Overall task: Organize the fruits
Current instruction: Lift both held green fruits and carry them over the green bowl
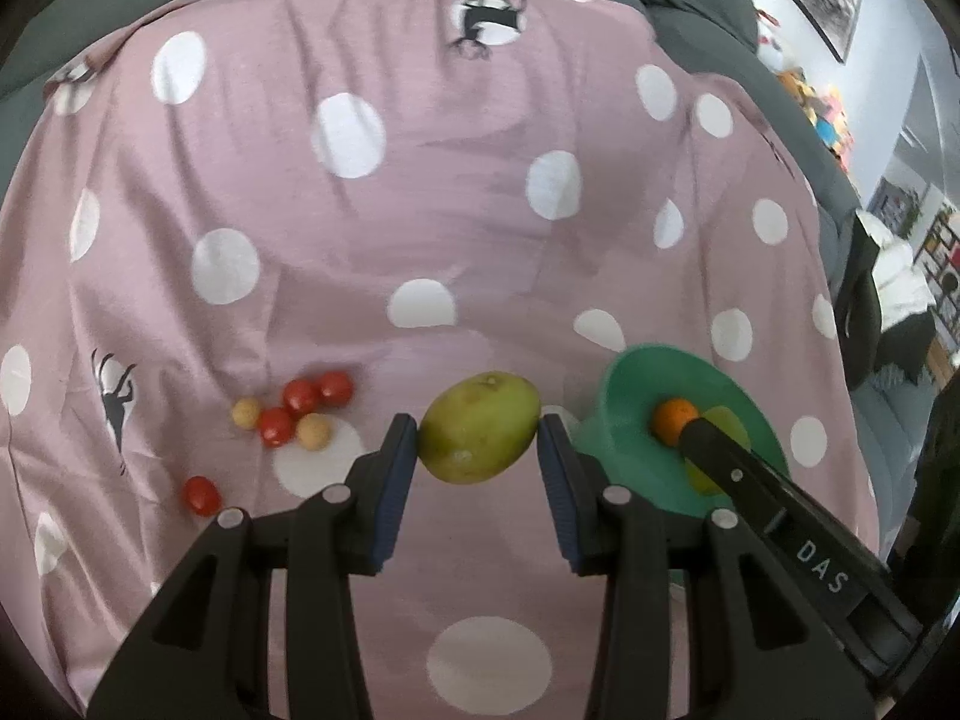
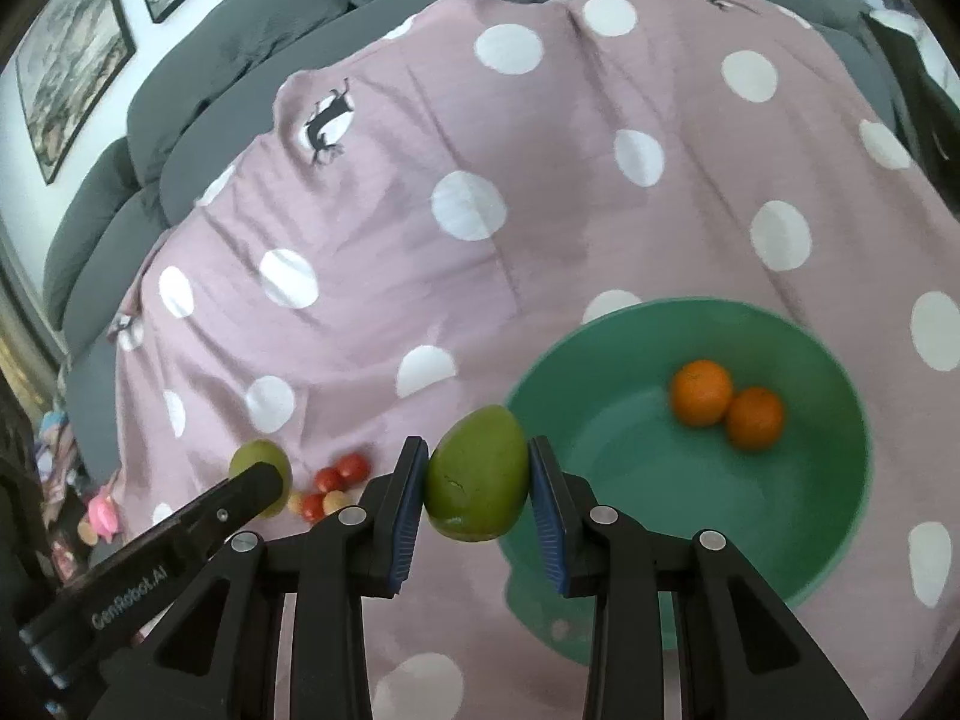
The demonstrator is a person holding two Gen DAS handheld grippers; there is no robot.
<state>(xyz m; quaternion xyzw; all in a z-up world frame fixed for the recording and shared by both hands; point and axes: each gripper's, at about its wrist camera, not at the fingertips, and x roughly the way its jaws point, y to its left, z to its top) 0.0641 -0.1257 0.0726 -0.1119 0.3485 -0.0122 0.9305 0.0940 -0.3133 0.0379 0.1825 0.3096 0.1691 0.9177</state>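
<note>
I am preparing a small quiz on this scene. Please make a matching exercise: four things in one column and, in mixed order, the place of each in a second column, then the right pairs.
Things:
1. two oranges
2. cherry tomatoes
3. green mango of the left gripper
4. green mango of the right gripper

Places:
A. loose on the pink dotted cloth
B. between jaws, beside the tomatoes
C. inside the green bowl
D. between jaws, at the bowl's near rim

Pairs: 1-C, 2-A, 3-B, 4-D

Grey sofa (image 2: 252,78), framed pictures (image 2: 72,72), perhaps shelves (image 1: 939,252) at right.
</note>
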